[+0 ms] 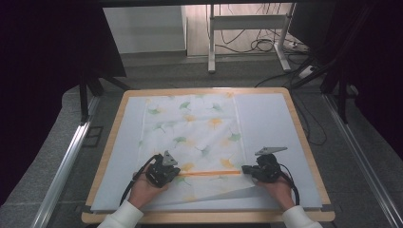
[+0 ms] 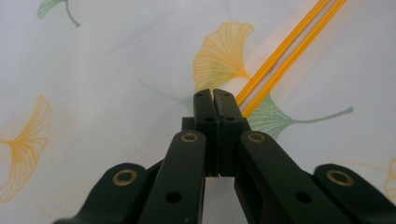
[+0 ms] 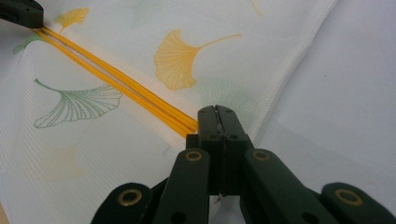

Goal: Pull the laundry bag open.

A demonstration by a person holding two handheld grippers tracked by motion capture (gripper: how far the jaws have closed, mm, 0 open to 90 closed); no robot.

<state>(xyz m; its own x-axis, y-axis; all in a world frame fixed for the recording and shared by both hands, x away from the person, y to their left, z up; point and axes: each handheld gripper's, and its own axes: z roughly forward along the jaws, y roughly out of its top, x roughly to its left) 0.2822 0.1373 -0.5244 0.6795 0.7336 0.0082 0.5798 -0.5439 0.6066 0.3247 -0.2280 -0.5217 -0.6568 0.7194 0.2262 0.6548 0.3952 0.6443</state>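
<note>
A white mesh cloth (image 1: 190,128) printed with orange and green ginkgo leaves lies flat on the table. A double orange strip (image 1: 209,173) crosses its near part from side to side. My left gripper (image 1: 177,172) is shut at the strip's left end, and in the left gripper view the jaws meet at the tip (image 2: 214,93) right where the orange strip (image 2: 285,44) ends. My right gripper (image 1: 245,169) is shut at the right end, its tip (image 3: 215,109) pinching the cloth where the orange strip (image 3: 116,81) stops. The cloth's near right corner lies lifted in a fold.
A pale mat (image 1: 271,123) covers the wooden table (image 1: 119,114) around the cloth. Beyond the table's far edge are white desk legs (image 1: 211,42) and floor cables (image 1: 266,45). A metal rail (image 1: 66,161) runs along the floor at the left.
</note>
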